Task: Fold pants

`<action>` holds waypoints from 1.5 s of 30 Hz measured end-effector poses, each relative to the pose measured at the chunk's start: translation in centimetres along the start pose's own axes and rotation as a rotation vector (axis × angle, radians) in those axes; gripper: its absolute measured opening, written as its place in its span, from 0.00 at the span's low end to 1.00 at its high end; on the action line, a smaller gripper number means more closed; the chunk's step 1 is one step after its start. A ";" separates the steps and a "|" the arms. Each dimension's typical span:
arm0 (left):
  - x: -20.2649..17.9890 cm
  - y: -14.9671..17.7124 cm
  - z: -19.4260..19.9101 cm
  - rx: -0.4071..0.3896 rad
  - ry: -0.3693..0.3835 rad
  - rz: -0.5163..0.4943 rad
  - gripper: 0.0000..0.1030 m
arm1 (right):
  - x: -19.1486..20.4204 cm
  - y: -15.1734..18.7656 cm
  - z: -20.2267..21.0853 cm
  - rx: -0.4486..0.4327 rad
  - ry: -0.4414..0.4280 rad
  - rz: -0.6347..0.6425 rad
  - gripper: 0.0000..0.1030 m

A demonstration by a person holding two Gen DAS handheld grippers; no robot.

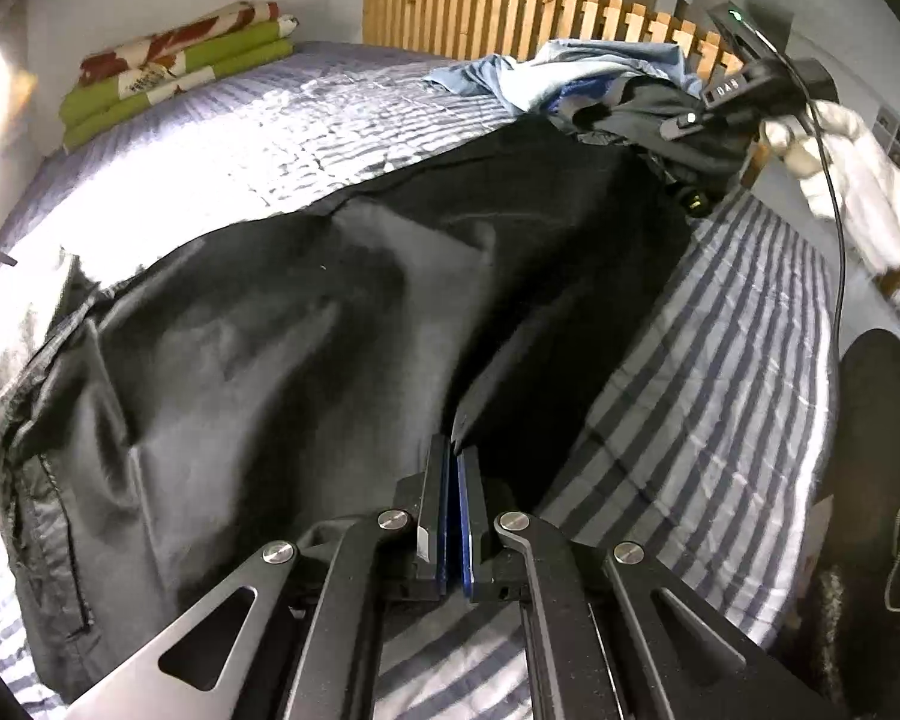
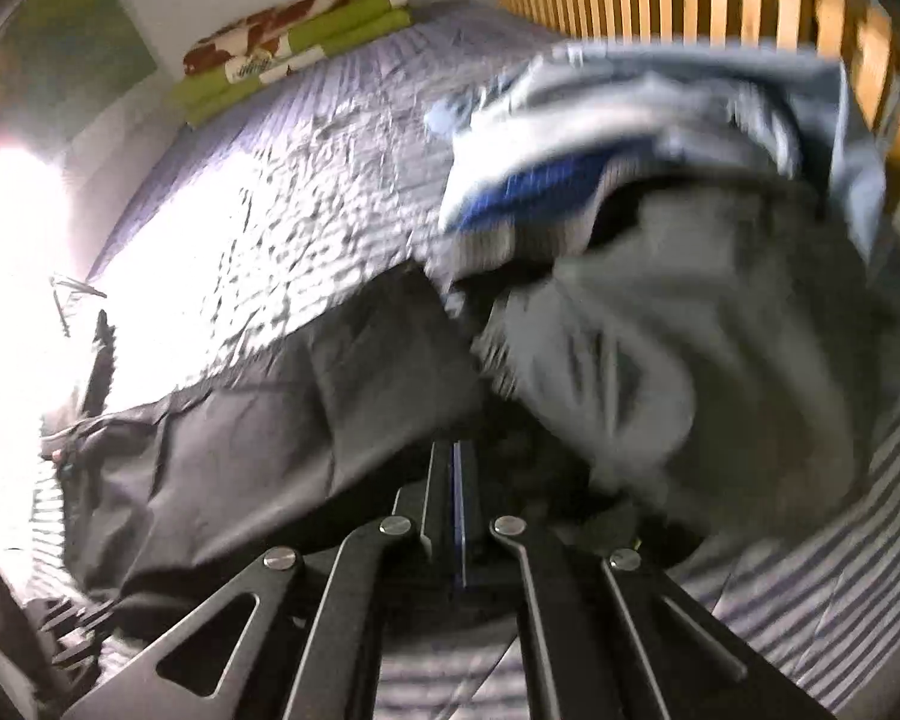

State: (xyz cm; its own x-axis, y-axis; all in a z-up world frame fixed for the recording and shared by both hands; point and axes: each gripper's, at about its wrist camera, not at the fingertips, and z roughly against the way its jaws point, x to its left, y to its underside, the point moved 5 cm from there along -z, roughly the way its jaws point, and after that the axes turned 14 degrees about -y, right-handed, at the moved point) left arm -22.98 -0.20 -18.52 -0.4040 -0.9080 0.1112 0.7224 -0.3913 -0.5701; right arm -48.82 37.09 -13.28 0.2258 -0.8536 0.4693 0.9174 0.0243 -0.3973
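Black pants point(image 1: 330, 300) lie lengthwise across a bed with a blue-and-white striped sheet point(image 1: 720, 360). My left gripper point(image 1: 456, 450) is shut on a raised fold at the pants' near edge. At the far end of the pants, a white-gloved hand point(image 1: 852, 180) holds my right gripper point(image 1: 687, 120). The right wrist view is blurred. There my right gripper point(image 2: 456, 450) has its fingers pressed together, with the dark cloth of the black pants point(image 2: 258, 450) bunched at their tips. Its grip point is hidden by the cloth.
A pile of light blue and grey clothes point(image 2: 660, 240) sits at the far right, against a wooden slatted headboard point(image 1: 510, 18). Folded green and red-patterned blankets point(image 1: 174, 66) lie at the bed's far left corner. Strong glare comes from the left.
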 end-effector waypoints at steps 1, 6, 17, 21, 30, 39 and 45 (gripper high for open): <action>0.1 -0.1 0.0 -0.001 -0.005 0.002 0.01 | 0.3 1.0 -0.3 0.015 -0.024 -0.010 0.18; -1.2 0.6 -0.2 0.004 -0.020 -0.067 0.01 | 2.5 5.7 -3.9 0.112 -0.032 0.068 0.30; -1.8 2.1 -1.2 0.046 -0.053 -0.113 0.02 | 3.4 7.6 -6.5 0.172 -0.112 -0.002 0.31; -2.0 2.1 -1.2 0.051 -0.055 -0.124 0.02 | 2.2 8.4 -8.3 0.181 -0.113 -0.115 0.32; -2.1 2.3 -0.6 0.044 -0.048 -0.115 0.02 | 0.3 8.5 -8.3 0.089 -0.154 -0.283 0.00; -1.3 2.6 0.7 0.032 -0.073 -0.120 0.05 | -2.5 10.0 -1.6 -0.001 -0.169 -0.303 0.01; -3.2 0.4 3.0 0.003 -0.089 -0.091 0.30 | -6.9 7.0 -0.3 -0.089 -0.090 -0.329 0.17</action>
State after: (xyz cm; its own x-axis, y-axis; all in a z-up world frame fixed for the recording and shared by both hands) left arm -19.74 2.05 -16.70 -0.4167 -0.8783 0.2344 0.6867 -0.4731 -0.5519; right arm -44.11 42.96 -19.53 -0.0455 -0.7591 0.6493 0.9144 -0.2933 -0.2789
